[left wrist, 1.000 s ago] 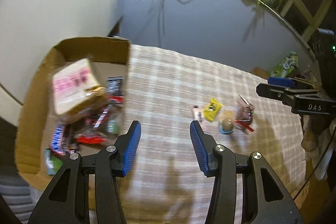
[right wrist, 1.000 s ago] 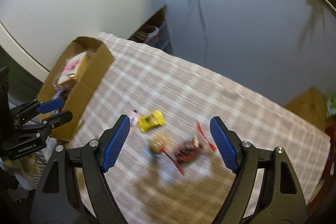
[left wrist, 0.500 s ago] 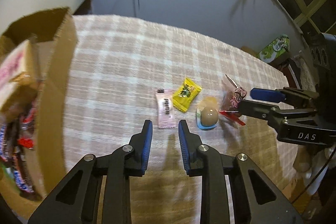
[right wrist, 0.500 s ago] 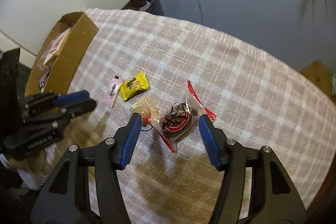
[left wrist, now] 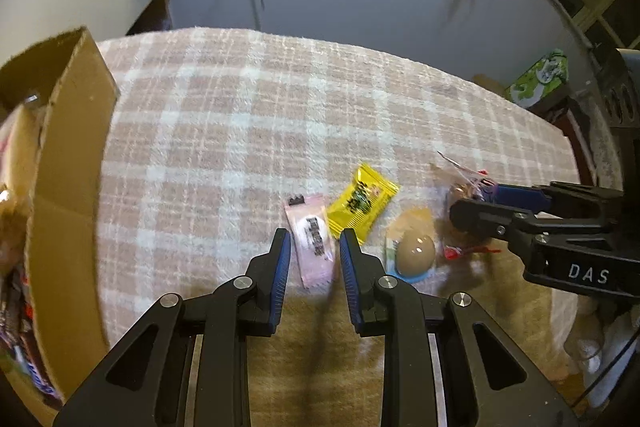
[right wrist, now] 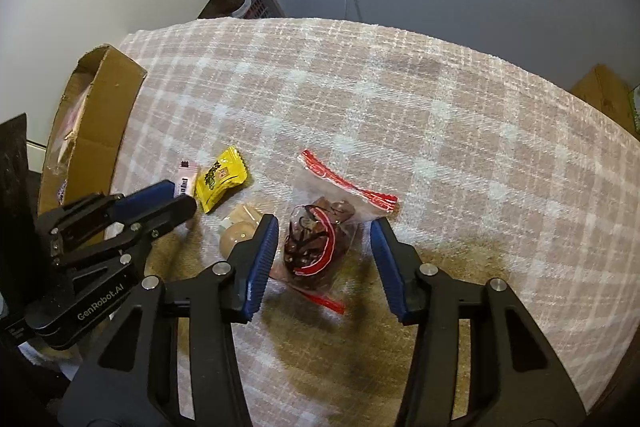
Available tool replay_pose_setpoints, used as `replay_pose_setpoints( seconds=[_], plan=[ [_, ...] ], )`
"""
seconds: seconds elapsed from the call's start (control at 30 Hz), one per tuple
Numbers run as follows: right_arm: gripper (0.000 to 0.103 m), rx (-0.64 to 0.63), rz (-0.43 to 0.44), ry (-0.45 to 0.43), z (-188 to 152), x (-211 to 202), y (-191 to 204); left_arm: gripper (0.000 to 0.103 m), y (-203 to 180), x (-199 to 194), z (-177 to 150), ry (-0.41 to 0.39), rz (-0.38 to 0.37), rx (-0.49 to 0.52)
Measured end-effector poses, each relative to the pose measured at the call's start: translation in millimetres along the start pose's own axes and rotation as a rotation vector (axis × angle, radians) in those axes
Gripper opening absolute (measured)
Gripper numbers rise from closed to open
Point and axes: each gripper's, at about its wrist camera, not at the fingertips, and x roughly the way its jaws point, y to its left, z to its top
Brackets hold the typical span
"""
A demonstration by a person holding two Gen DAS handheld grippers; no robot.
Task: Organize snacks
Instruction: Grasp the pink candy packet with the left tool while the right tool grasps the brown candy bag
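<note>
**Two tools poised over snacks on a plaid cloth**

The left tool (left wrist: 312,255) has its ribbed blue pads parted by a narrow gap, straddling the near end of a flat, glossy pink wrapper (left wrist: 310,241); whether the pads touch it cannot be told. At 1 o'clock from that wrapper, just beside it, lies a crinkled yellow packet (left wrist: 362,203), pillow-shaped with serrated ends. At 3 o'clock sits a smooth, egg-shaped brown sweet (left wrist: 414,253) on a pale blue-edged wrapper.

The right tool (right wrist: 324,263) is spread wide, its pads flanking a clear, soft zip bag (right wrist: 324,223) with a red seal strip, holding dark, lumpy pieces. The pads stand clear of the plastic on both sides.

All four snacks rest on the surface (right wrist: 440,131), covered by a fuzzy woven cloth checked in pink-brown and white. At 9 o'clock in the left wrist view stands an open corrugated cardboard box (left wrist: 68,163), with wrapped bars visible inside.
</note>
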Motion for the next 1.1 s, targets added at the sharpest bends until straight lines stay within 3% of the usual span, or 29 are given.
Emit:
replay_pose_setpoints(
  seconds=[0.2, 0.33, 0.53, 0.6, 0.83, 0.93, 0.97, 1.1],
  plan=[
    [0.041, -0.014, 0.0, 0.017, 1.7, 4.5, 0.1, 0.023, -4.6, 4.4, 2.2, 0.004, 0.011, 0.034],
    [0.035, -0.041, -0.01, 0.021, 1.0, 6.0, 3.0, 0.017, -4.1, 4.6, 1.6, 0.008, 0.019, 0.064],
    [0.034, -0.045, -0.003, 0.022, -0.3, 4.4, 0.9, 0.017, -0.4, 4.0, 0.8, 0.012, 0.011, 0.079],
    [0.033, -0.044, -0.001, 0.02, -1.1, 2.3, -0.7, 0.009, 2.9, 1.5, -1.1, 0.006, 0.007, 0.067],
    [0.033, -0.028, 0.003, 0.022, -2.4, 0.9, -4.5, 0.008, 5.8, -5.2, -2.1, -0.011, -0.004, 0.054],
    [0.033, -0.033, -0.002, 0.022, -2.4, 0.0, -2.1, 0.015, 8.0, -4.3, -2.9, 0.005, 0.002, 0.058],
    [0.033, -0.034, -0.002, 0.022, -2.5, 0.1, -1.0, 0.024, 6.3, -3.2, -2.6, 0.007, 0.015, 0.065],
    [0.033, -0.038, -0.001, 0.022, -1.8, 0.7, 0.6, 0.025, -7.7, 3.9, -5.3, 0.015, 0.079, 0.159]
  ],
)
